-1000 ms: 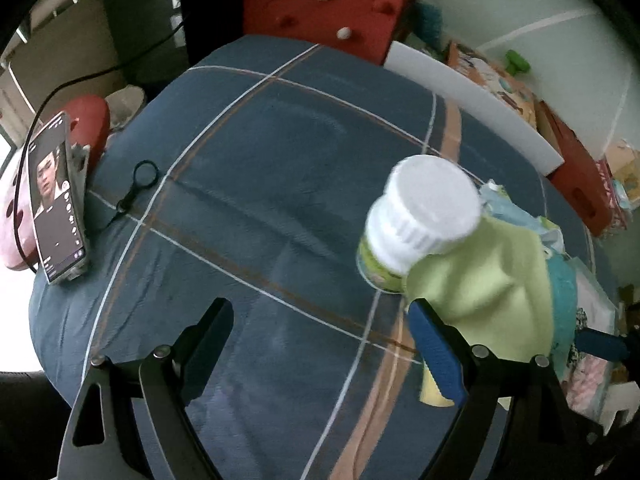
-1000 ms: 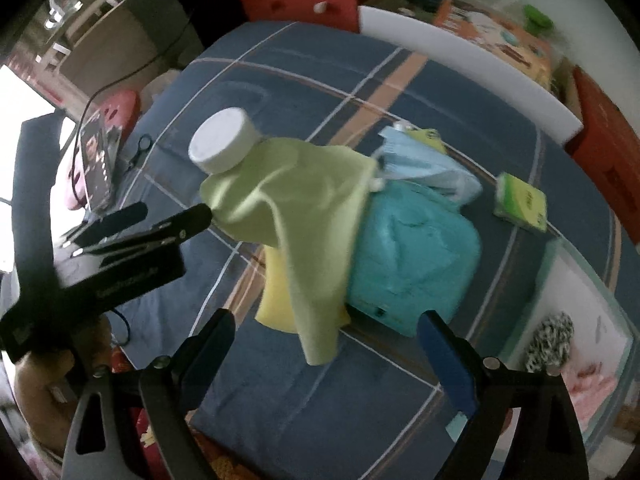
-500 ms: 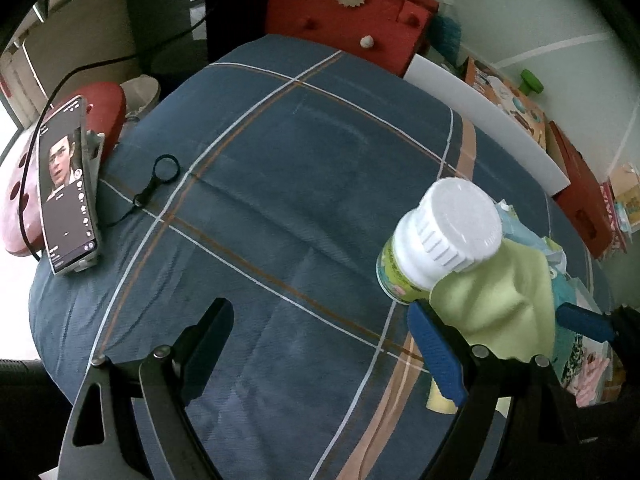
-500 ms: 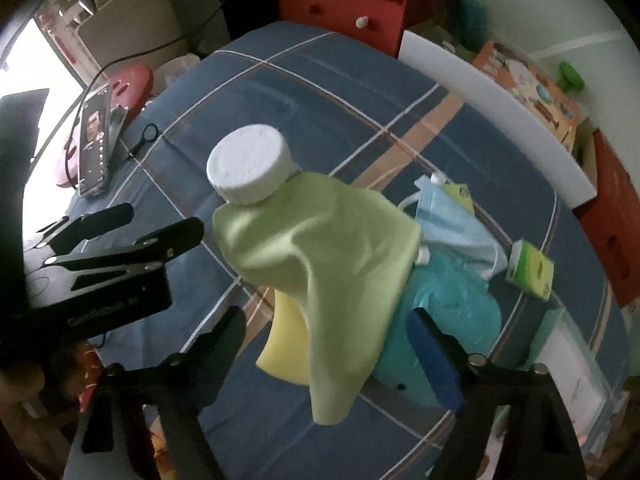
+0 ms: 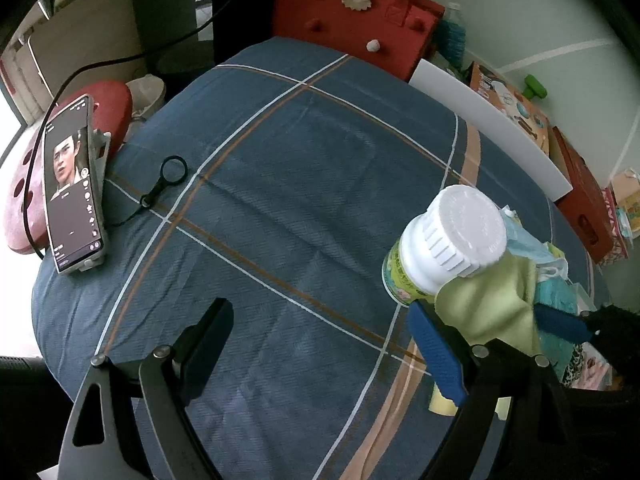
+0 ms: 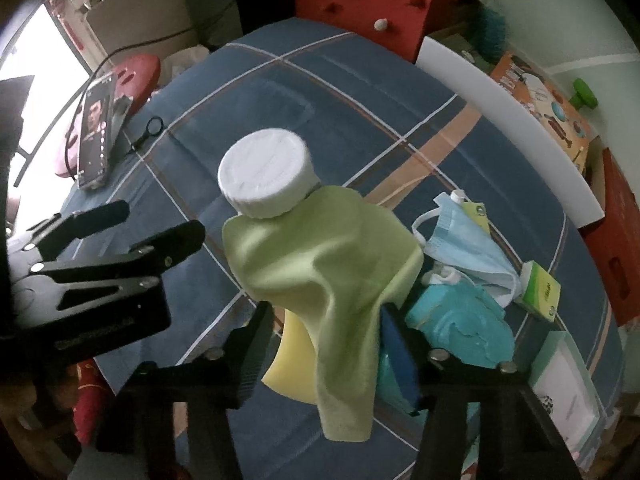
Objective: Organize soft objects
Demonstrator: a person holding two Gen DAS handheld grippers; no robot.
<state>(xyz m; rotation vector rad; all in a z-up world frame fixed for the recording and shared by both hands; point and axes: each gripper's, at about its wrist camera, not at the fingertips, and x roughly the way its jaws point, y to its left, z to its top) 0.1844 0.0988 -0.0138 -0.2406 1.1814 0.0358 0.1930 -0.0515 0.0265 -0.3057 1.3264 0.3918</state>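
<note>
A light green cloth [image 6: 328,280] hangs draped over a white-capped bottle [image 6: 264,176] that stands on the blue plaid bedspread [image 6: 360,92]. My right gripper [image 6: 326,314] points down at the cloth's hanging part. Its jaws are closing with the cloth between them; the right pad touches the cloth's edge and a gap shows on the left. Beneath lie a yellow sponge [image 6: 292,356], a teal cloth [image 6: 460,320] and a blue face mask [image 6: 468,244]. My left gripper [image 5: 320,344] hovers open over bare bedspread, left of the bottle [image 5: 452,236] and the green cloth [image 5: 488,308].
A phone [image 5: 72,188] with a cable and a black ring strap [image 5: 172,168] lie at the bed's left edge. A small green box [image 6: 540,292] and a white tray [image 6: 560,380] are at the right. A white board [image 5: 488,120] and a red bag [image 5: 352,12] stand behind.
My right gripper's jaws have narrowed around the hanging green cloth and it has come closer to the bottle. The left gripper has stayed about where it was, still open.
</note>
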